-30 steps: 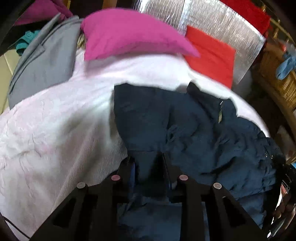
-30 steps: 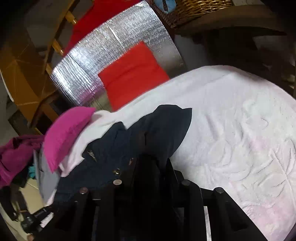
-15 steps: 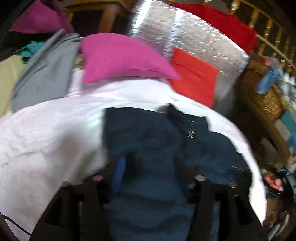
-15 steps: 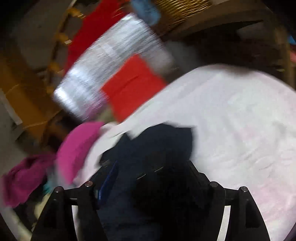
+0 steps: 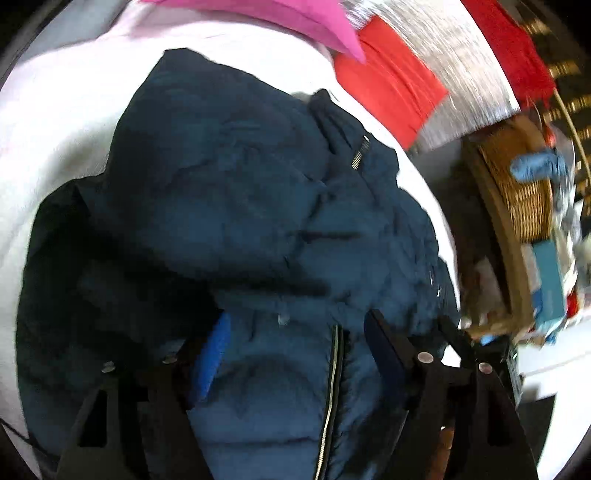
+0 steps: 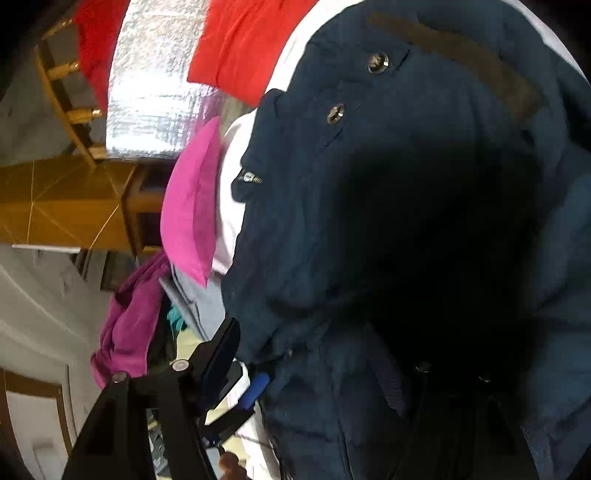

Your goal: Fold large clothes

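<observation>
A white bed cover [image 5: 55, 122] carries the navy jacket [image 5: 258, 206], bunched in a heap at its middle. Beyond the jacket lie a pink pillow [image 5: 306, 14] and a red cushion [image 5: 388, 88]. The left gripper [image 5: 295, 332] has just been opening, jaws apart over the jacket's zip. The right gripper [image 6: 332, 354], also just opened, stands released, jacket fabric between its jaws
</observation>
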`<state>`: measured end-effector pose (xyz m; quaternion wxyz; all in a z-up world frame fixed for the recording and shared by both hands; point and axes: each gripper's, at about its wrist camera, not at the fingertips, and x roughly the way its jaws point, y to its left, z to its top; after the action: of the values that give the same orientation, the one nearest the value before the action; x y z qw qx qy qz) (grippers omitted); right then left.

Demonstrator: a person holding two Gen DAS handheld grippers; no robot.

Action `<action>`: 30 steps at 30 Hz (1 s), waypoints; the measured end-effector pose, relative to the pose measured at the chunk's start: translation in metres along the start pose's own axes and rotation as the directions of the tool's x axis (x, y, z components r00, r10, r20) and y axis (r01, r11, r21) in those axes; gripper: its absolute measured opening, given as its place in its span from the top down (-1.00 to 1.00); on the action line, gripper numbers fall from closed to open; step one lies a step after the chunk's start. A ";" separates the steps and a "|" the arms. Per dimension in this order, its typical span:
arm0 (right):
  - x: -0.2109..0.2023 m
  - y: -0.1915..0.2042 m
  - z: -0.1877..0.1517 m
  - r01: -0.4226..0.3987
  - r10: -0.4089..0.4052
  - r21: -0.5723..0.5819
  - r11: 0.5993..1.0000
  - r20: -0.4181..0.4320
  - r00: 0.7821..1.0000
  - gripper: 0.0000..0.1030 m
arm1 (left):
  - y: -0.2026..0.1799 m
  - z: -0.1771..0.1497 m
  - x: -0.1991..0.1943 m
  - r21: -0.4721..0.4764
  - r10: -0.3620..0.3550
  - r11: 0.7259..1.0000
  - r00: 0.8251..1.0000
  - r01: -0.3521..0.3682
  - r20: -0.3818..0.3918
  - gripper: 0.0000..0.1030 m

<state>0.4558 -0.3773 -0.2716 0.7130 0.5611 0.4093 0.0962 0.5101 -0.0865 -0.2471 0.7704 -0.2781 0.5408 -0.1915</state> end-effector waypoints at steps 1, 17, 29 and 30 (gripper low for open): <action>0.005 0.002 0.001 -0.007 0.007 0.010 1.000 0.008 1.000 -0.41 | 0.005 0.003 0.002 -0.030 -0.010 0.999 1.000 0.010 0.004 -0.47; 0.018 0.017 0.005 0.038 -0.032 -0.036 0.999 0.141 0.989 0.52 | 0.044 0.021 -0.002 -0.155 -0.128 0.977 0.982 0.149 0.138 0.59; 0.027 0.018 -0.001 0.180 -0.164 -0.131 0.975 0.119 0.979 0.56 | 0.036 0.017 0.005 -0.069 0.006 0.998 0.994 0.002 0.105 0.64; 0.026 0.017 0.000 0.169 -0.155 -0.123 0.978 0.115 0.981 0.57 | 0.035 0.018 0.002 -0.067 0.006 0.998 0.994 0.001 0.106 0.63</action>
<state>0.4777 -0.3556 -0.2688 0.7745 0.4817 0.4084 0.0351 0.5274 -0.0565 -0.2662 0.7884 -0.3129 0.5057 -0.1574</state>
